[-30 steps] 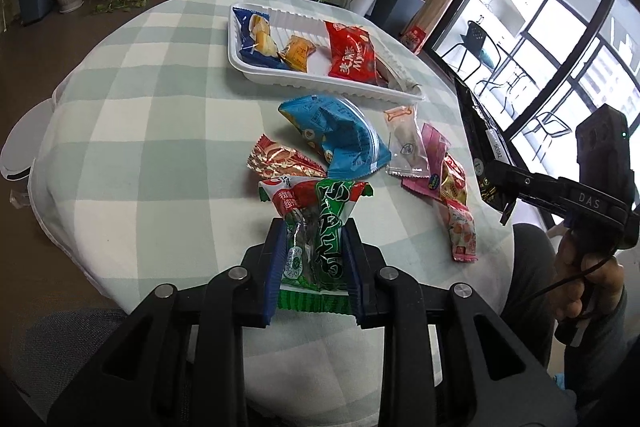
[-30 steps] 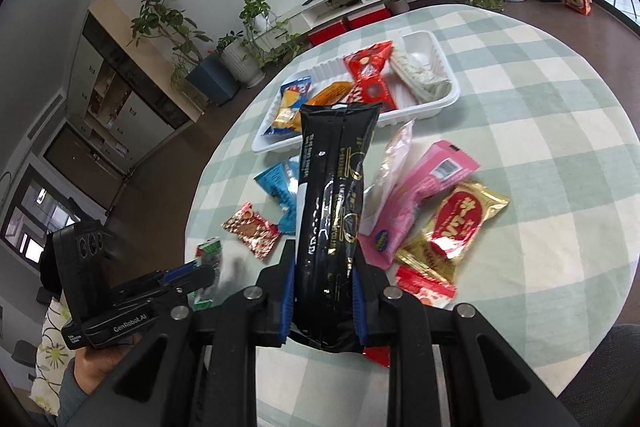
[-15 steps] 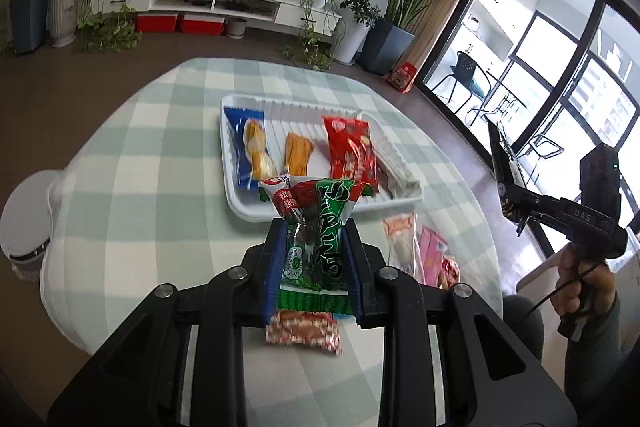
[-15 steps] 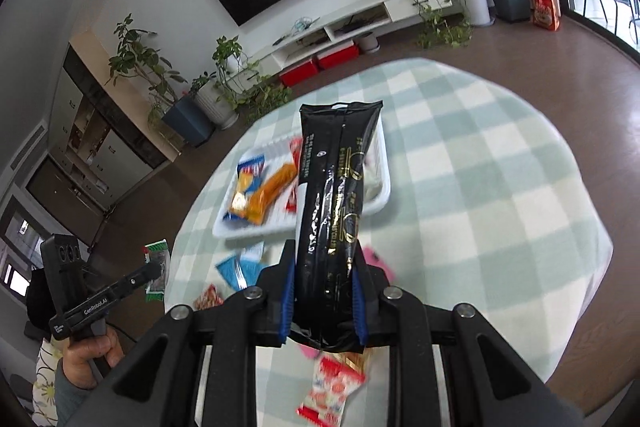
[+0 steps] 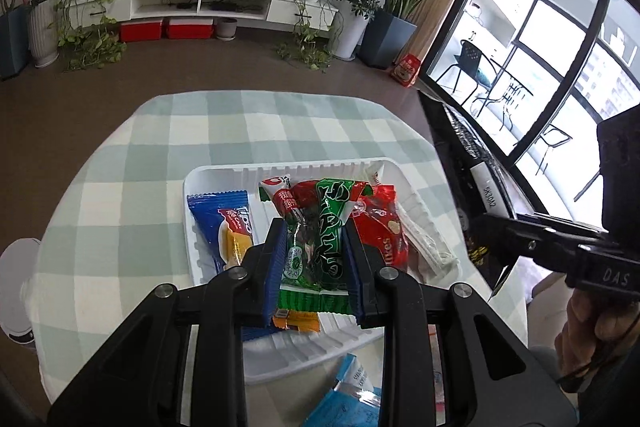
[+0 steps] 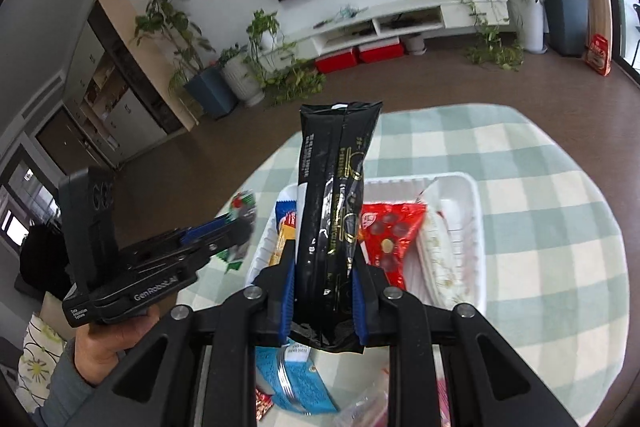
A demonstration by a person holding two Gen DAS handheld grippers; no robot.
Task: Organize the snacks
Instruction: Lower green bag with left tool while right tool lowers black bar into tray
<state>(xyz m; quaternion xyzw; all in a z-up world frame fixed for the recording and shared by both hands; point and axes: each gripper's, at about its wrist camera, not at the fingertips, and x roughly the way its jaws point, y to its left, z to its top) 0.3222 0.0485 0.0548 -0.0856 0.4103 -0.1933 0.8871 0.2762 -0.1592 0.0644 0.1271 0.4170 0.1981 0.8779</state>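
My left gripper (image 5: 316,227) is shut on a green and red snack packet (image 5: 320,239) and holds it above the white tray (image 5: 224,175). My right gripper (image 6: 324,259) is shut on a long black snack packet (image 6: 336,211), also held above the tray (image 6: 472,223). The tray holds a blue packet (image 5: 224,227), a red packet (image 5: 380,231), a pale packet (image 5: 428,251) and an orange packet (image 5: 296,321). In the right wrist view the left gripper (image 6: 240,223) shows at the left, over the tray's left edge.
The round table has a green checked cloth (image 5: 240,131). A light blue packet (image 6: 296,383) and other loose snacks lie on the cloth near me. The right gripper (image 5: 492,227) with its black packet (image 5: 476,163) sits at the tray's right side.
Both grippers have risen and moved forward from over the loose snacks to over the tray, each carrying its packet. The tray now lies directly below the fingers.
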